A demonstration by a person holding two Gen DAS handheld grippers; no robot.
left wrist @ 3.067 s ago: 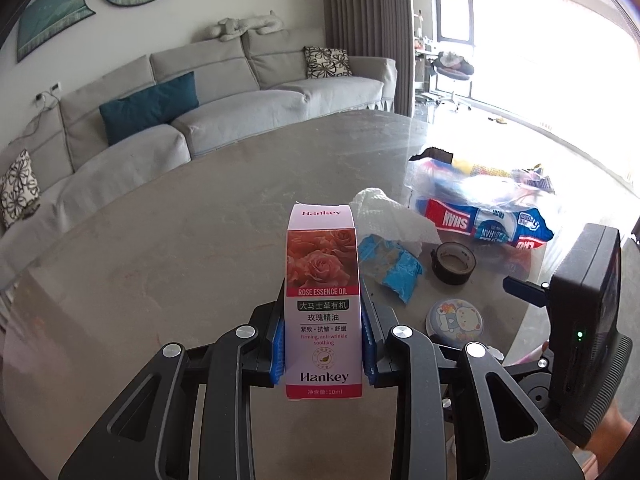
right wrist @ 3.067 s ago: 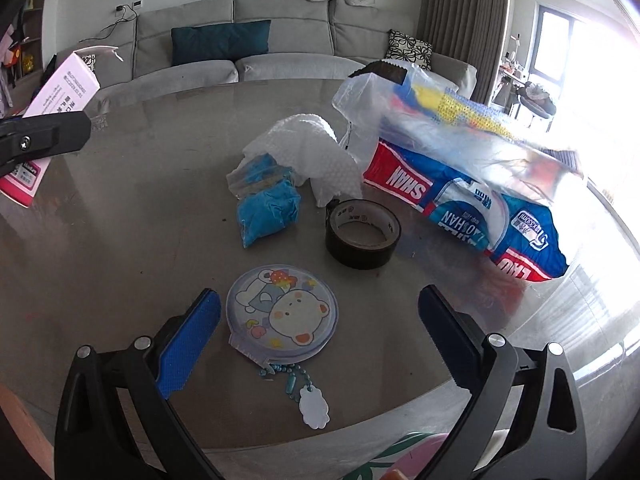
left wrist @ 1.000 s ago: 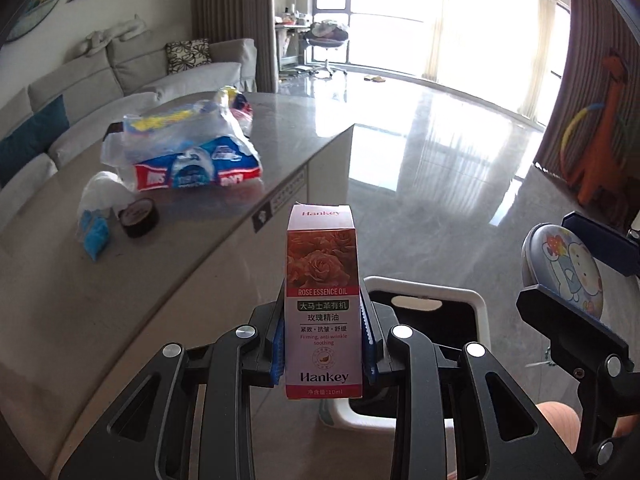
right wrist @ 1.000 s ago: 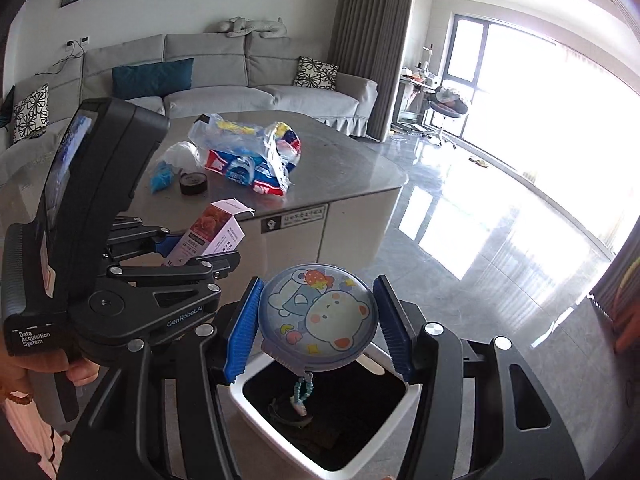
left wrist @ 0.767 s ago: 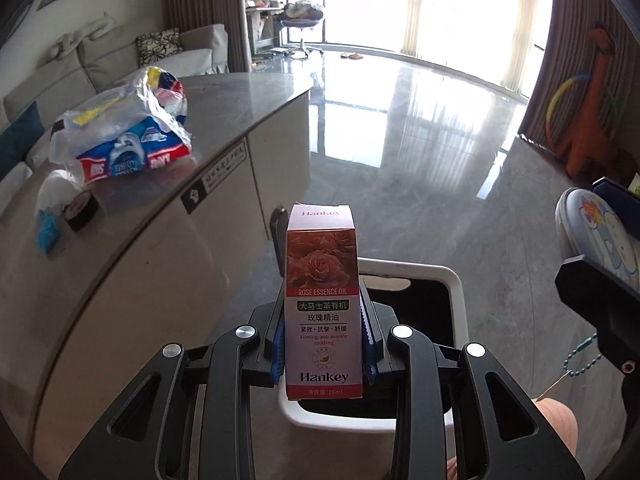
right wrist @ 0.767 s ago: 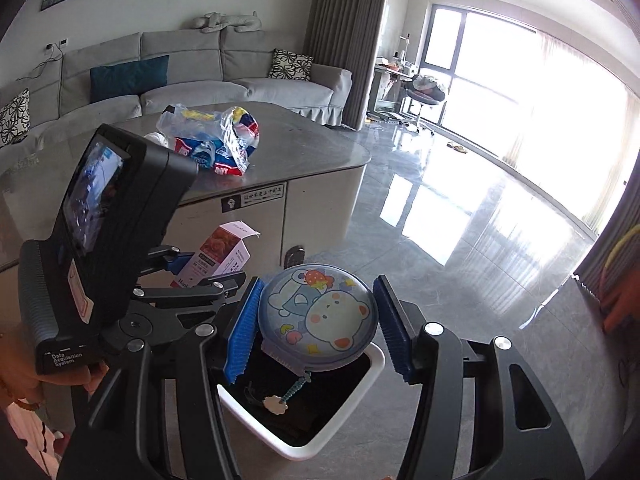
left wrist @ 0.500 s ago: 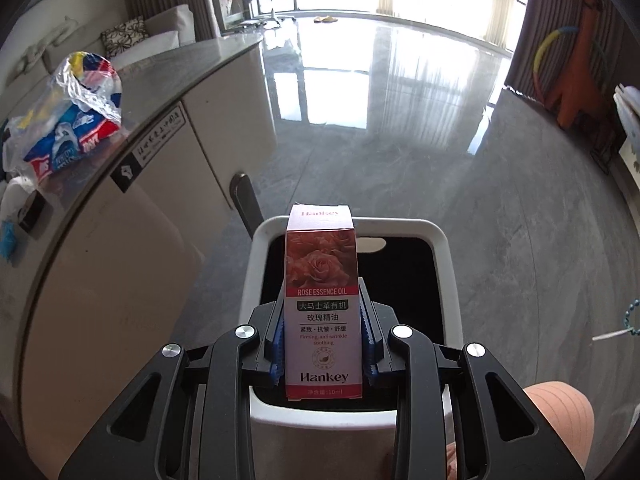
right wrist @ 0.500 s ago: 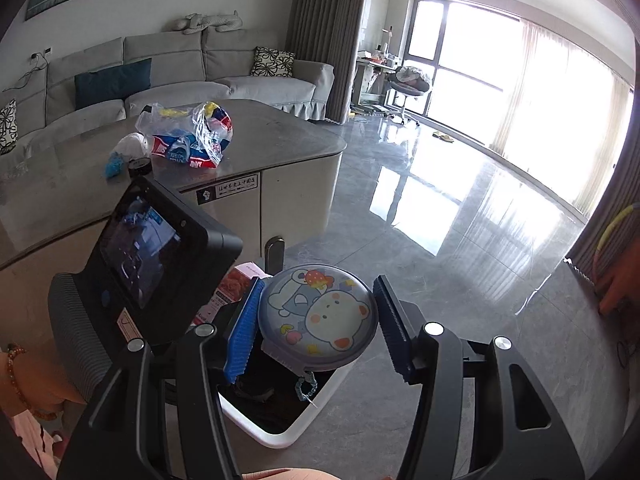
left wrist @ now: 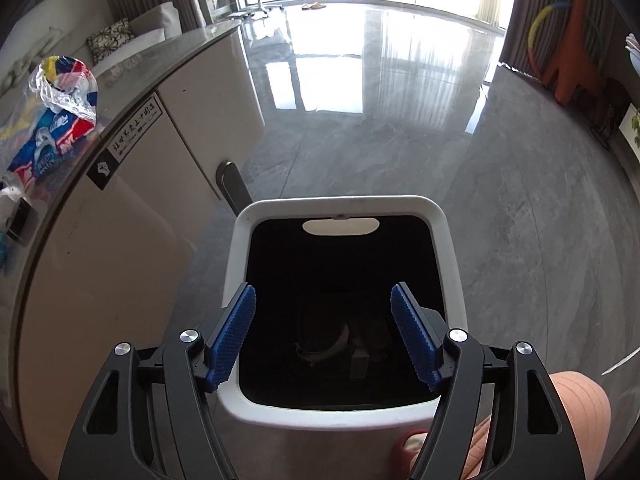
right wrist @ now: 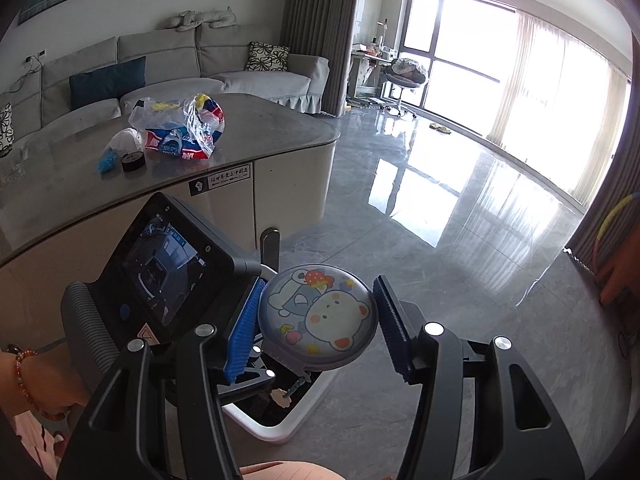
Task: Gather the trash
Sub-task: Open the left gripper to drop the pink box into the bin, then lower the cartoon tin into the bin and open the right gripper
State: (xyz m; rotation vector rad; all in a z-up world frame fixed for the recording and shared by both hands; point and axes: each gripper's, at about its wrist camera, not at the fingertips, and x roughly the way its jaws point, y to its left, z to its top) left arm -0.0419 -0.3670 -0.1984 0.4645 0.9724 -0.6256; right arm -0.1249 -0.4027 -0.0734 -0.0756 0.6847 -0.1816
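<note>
My left gripper (left wrist: 324,338) hangs over the mouth of a white trash bin (left wrist: 340,206), and its jaws are opening with nothing between the blue pads (left wrist: 234,336). Deep in the dark bin lie dim shapes, among them a pale box-like piece (left wrist: 358,362). My right gripper (right wrist: 316,320) is shut on a round grey case with a cartoon bear (right wrist: 320,316), whose bead chain and tag (right wrist: 280,396) dangle above the bin's rim (right wrist: 280,428). The left gripper's screen unit (right wrist: 168,276) sits just to the left of the case.
A grey-topped table (right wrist: 260,128) stands left of the bin and carries a plastic bag of packets (right wrist: 180,128), a black tape roll (right wrist: 133,162), a blue wrapper (right wrist: 107,162) and white tissue (right wrist: 126,140). A person's knee (left wrist: 576,400) is at the bin's right. Glossy floor lies beyond.
The pink rose-oil box that my left gripper held is gone from its jaws, which have spread wide over the bin. My right gripper keeps the bear case and has shifted slightly.
</note>
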